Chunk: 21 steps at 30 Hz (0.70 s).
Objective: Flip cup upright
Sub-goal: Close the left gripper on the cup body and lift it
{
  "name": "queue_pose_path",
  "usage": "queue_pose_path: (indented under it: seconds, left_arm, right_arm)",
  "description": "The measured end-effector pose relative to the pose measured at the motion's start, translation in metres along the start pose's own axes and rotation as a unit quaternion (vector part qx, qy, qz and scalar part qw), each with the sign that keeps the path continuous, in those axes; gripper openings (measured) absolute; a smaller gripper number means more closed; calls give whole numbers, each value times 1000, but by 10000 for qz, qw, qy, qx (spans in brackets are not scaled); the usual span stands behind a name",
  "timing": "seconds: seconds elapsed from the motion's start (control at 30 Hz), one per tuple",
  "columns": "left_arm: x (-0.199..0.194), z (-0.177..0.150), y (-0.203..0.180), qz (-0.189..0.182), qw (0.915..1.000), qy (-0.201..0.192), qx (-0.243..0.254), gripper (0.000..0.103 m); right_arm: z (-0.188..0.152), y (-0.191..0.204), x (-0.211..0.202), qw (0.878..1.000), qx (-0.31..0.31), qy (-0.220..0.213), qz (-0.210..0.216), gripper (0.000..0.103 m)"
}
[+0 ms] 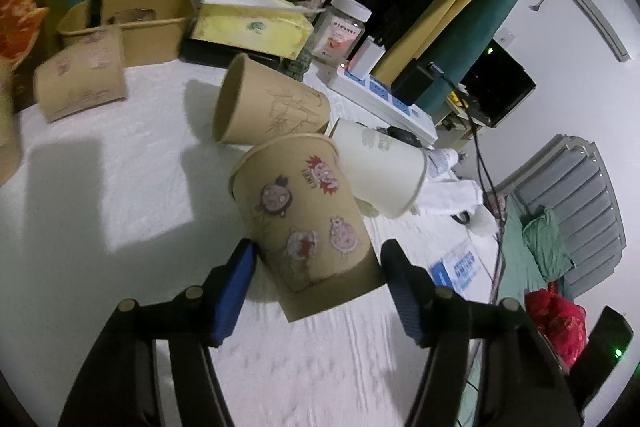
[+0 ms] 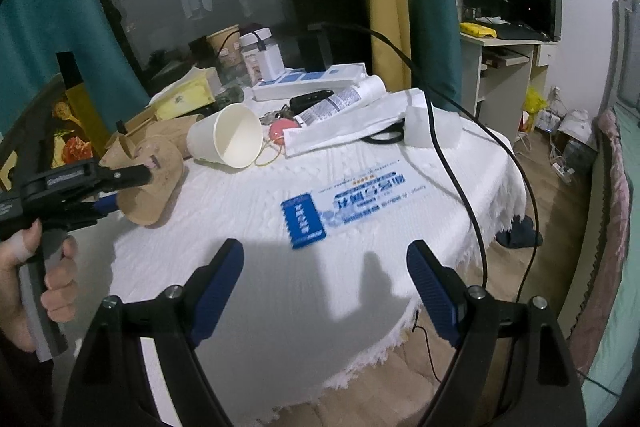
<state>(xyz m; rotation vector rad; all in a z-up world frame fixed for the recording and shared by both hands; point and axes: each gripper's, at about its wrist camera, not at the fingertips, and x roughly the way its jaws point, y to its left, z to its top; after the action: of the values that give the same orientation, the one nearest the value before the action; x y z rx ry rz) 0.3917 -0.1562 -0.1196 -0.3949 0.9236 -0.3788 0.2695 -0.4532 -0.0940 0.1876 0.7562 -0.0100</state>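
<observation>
Left of the cartoon-printed brown cup [image 1: 304,223] the left gripper's [image 1: 316,267] blue pad [image 1: 234,291] touches its wall, while the right-hand pad stands just clear, so the fingers are spread about as wide as the cup and not yet clamped. The cup is tilted on the white tablecloth [image 1: 100,227], base toward the gripper, its rim against the white cup [image 1: 380,171] lying behind it. I judge it best to close squarely mid-wall, gently. Right of the cup, the right gripper [image 2: 326,287] hangs wide open, empty.

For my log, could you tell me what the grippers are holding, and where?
Left gripper brackets the cartoon cup near its base; grip unclear. Right gripper holds nothing.
</observation>
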Motion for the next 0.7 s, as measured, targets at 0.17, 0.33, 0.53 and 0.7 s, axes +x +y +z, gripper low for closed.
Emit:
queue_pose_path:
  seconds: [0.17, 0.33, 0.53, 0.7]
  left_arm:
    - [-45, -26, 10, -81, 10000, -41, -14, 63]
    - [-102, -64, 27, -120, 9998, -127, -20, 63]
    - [-167, -114, 58, -94, 9994, -224, -238, 63]
    - [-213, -160, 80, 13, 9989, -323, -351, 63]
  right_arm:
    - [-16, 21, -17, 9999, -49, 16, 134, 82]
    - [-35, 52, -37, 9993, -209, 17, 301, 82]
    - [-63, 87, -56, 9979, -385, 126, 496, 82]
    - [-87, 118, -69, 9953, -667, 282, 641, 82]
